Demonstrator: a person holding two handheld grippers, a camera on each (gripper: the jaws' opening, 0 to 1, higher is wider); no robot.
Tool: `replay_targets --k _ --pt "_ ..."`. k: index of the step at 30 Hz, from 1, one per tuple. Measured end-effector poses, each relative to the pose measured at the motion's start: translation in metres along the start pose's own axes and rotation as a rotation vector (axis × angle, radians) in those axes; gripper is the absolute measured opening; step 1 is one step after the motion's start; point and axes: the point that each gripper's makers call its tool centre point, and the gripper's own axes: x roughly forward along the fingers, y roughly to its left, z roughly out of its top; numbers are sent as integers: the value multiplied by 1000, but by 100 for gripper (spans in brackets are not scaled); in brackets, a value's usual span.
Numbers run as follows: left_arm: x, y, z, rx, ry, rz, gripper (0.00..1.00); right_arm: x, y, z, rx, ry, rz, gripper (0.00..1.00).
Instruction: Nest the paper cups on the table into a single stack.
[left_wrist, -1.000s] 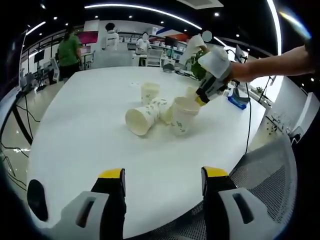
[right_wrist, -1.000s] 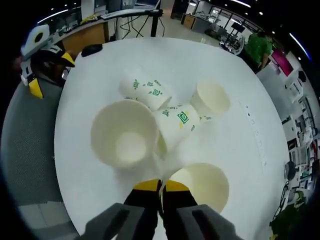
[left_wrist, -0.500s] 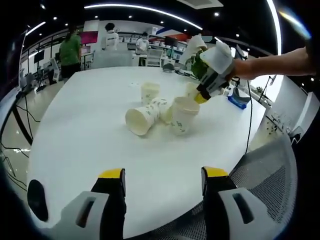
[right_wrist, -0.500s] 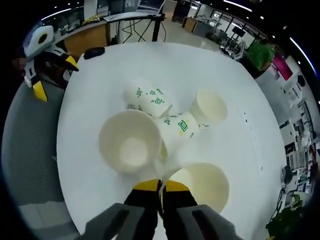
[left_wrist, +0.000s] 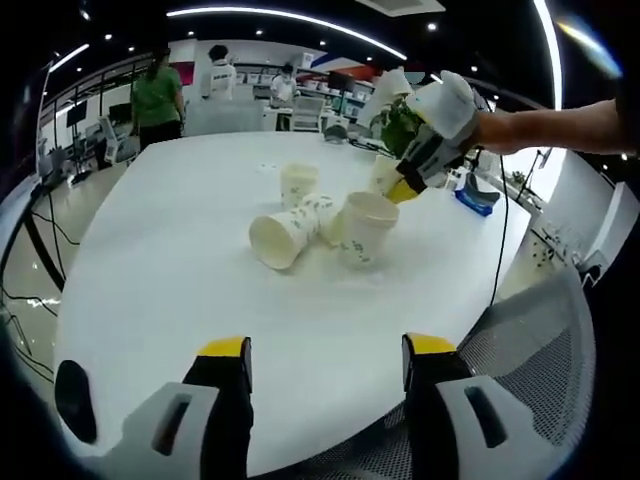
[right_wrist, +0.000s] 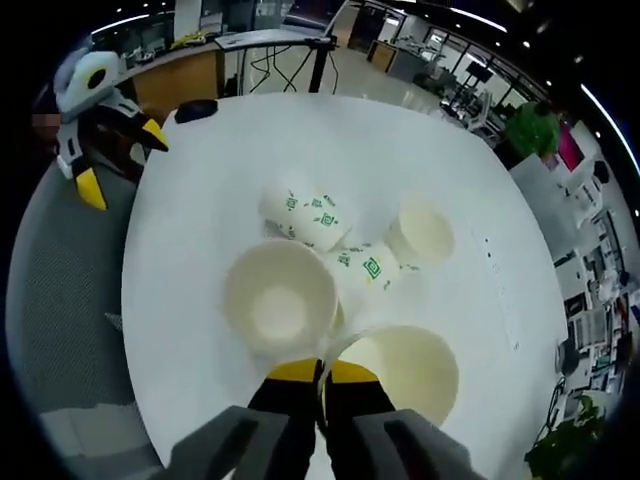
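Note:
Several white paper cups with green prints sit mid-table. One upright cup (left_wrist: 298, 185) stands at the back, two lying cups (left_wrist: 285, 233) (left_wrist: 326, 214) touch each other, and another upright cup (left_wrist: 364, 228) stands beside them. My right gripper (right_wrist: 322, 372) is shut on the rim of a held cup (right_wrist: 402, 370), lifted above the upright cup (right_wrist: 280, 308); from the left gripper view, the right gripper (left_wrist: 402, 188) hangs over the group with its held cup (left_wrist: 384, 175). My left gripper (left_wrist: 328, 350) stays open near the table's front edge, nothing between its jaws.
The round white table (left_wrist: 170, 260) has bare room around the cups. A grey mesh chair (left_wrist: 540, 340) stands at its near right edge. A small black object (right_wrist: 196, 108) lies by the rim. My left gripper (right_wrist: 122, 160) is off the table's edge. People stand in the background (left_wrist: 158, 95).
My right gripper has risen with the held cup, so the cups below look smaller. The left gripper has stayed put. A person in green walked right in the background.

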Motion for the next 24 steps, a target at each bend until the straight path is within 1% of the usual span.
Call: replay_targets --k 3,8,11,16,24 --pt "0 -1 0 2 1 -2 60 -3 0 4 -20 -6 -3 0" --pt "1 -1 -1 4 4 -5 60 -6 -7 10 -48 -23 -13 0" --pt "1 -1 -1 4 5 -5 59 -8 -7 15 -67 -30 -15 0" --pt "1 -2 -1 6 7 -7 59 -9 -12 17 -95 -34 -25 0" --pt "2 -3 -3 14 14 -10 59 -23 -6 30 -128 -47 -42 0"
